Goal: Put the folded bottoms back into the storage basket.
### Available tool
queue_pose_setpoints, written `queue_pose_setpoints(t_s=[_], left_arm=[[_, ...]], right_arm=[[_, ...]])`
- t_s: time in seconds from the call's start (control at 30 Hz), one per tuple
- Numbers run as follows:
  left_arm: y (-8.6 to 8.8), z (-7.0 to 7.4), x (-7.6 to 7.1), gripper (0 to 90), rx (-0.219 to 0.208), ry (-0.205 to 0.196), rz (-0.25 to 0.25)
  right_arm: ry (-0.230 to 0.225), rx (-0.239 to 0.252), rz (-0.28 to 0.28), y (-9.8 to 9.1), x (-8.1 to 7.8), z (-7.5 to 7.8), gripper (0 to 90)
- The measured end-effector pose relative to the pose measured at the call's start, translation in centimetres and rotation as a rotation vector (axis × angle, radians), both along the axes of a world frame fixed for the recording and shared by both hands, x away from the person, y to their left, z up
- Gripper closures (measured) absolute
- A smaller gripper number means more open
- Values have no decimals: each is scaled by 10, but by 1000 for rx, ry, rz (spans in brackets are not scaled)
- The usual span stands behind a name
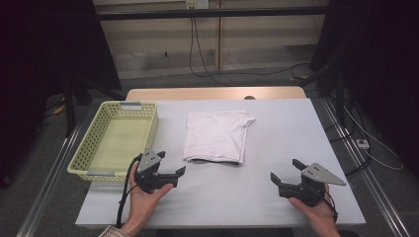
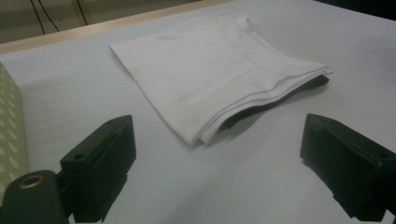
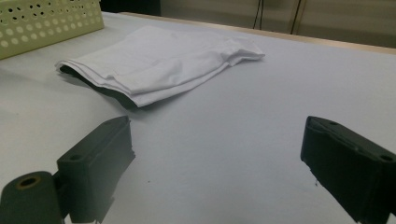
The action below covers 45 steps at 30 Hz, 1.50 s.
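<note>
Lying flat near the middle of the pale grey desk: a folded white cotton T-shirt, stacked in several layers, with a dark strip peeking out under its near edge. Seen from the left gripper view as a slanted white wedge, layered edges turned toward the camera; from the right gripper view, farther off to the upper left. Standing just left of the shirt, apart from it: a pale yellow perforated plastic basket with grey handles, nothing visible inside. Held low over the near left part of the desk, the black left gripper, jaws spread wide, nothing between them, pointed toward the shirt's near left corner and close to it without touching. Held over the near right part of the desk, the black right gripper, topped by a grey three-cornered plate, jaws likewise wide apart and clasping nothing, well apart from the shirt. Bare desk between both pairs of jaws.
</note>
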<state>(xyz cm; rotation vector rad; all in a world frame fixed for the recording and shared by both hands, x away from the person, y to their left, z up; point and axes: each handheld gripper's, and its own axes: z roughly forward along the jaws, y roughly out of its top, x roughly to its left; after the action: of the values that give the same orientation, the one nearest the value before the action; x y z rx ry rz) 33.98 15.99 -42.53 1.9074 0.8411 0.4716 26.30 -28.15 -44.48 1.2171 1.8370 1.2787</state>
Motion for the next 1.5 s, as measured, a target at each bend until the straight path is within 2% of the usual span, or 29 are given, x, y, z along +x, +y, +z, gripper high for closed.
queue_pose_setpoints(t_s=[0.1, 0.27, 0.37, 0.47, 0.53, 0.73, 0.83, 0.93, 1.0, 1.03, 1.07, 1.13, 1.3, 1.43, 1.5], left_arm=[[-3, 3, 1, 105, 2, -9, 1], [-6, 4, 6, 105, 8, 1, 2], [-10, 5, 10, 97, -15, 31, -8], [-17, 6, 12, 96, 41, 9, -30], [-20, 7, 16, 97, 35, 21, -41], [-28, 16, 28, 96, 34, 16, -38], [-31, 19, 35, 96, 27, 22, -36], [-34, 22, 43, 96, 8, 54, -39], [-34, 26, 47, 136, -45, 75, -51], [-33, 29, 48, 152, -63, 64, -55], [-33, 31, 50, 134, -63, 50, -42], [-33, 35, 53, 108, -82, 54, -22], [-38, 41, 64, 108, -81, 48, -12], [-41, 45, 74, 110, -98, 75, -10], [-44, 47, 78, 110, -96, 75, -12]], right_arm=[[-2, -1, 10, 2, 2, 0, 91], [2, 1, 25, 4, 6, 0, 88], [4, 3, 32, 5, 7, 0, 88], [2, -3, 36, 6, 8, 0, 88], [4, -2, 36, 6, 8, 0, 88], [7, 2, 38, 5, 7, 0, 88], [8, 0, 40, 6, 8, 0, 87], [14, 0, 39, 6, 8, -1, 87], [14, 4, 37, 5, 7, -1, 88], [15, 4, 37, 5, 7, -1, 87], [16, 7, 35, 5, 7, 0, 88], [15, 7, 36, 5, 7, 0, 88], [16, 4, 37, 5, 7, -1, 88], [16, 4, 36, 5, 7, -1, 88], [17, 4, 37, 5, 7, -1, 88]])
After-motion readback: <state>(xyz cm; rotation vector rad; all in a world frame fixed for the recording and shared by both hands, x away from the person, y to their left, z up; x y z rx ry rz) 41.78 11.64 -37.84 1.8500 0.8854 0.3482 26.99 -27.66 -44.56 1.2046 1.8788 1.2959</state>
